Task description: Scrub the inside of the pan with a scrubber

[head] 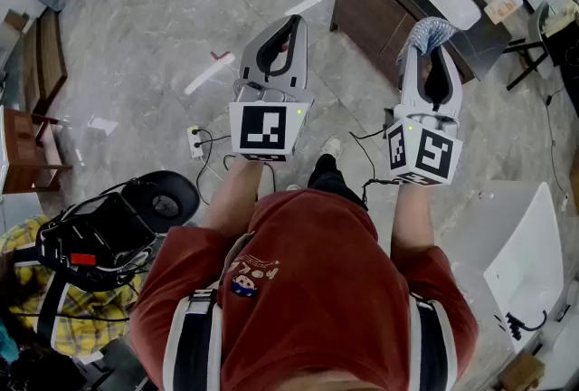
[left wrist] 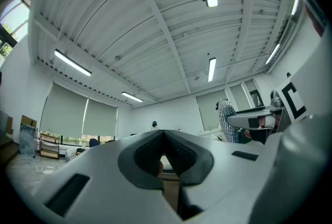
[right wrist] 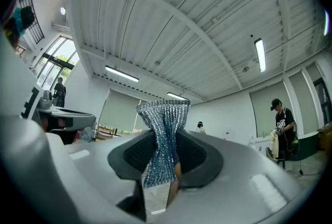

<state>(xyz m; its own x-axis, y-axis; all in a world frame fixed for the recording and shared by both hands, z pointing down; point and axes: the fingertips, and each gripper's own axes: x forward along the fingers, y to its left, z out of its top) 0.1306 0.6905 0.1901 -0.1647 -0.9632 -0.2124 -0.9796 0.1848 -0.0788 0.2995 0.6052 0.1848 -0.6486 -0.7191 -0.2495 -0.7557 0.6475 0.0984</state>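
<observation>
Silvery-blue metallic mesh scrubber (right wrist: pixel 163 137): pinched between the jaws of the right gripper (head: pixel 427 52), its crumpled top fanning out above the jaw tips. Held in the air, just in front of the dark wooden cabinet (head: pixel 371 4). Left gripper (head: pixel 291 22): jaws closed tip to tip, nothing between them. Grippers side by side, apart, over the grey marble floor (head: pixel 154 27).

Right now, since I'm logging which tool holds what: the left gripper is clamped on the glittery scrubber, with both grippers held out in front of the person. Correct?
One thing is wrong: the scrubber is clamped in the right gripper, not the left, as the right gripper view shows. The left gripper is shut with nothing between its jaws. Both grippers are indeed held out in front of the person.
</observation>
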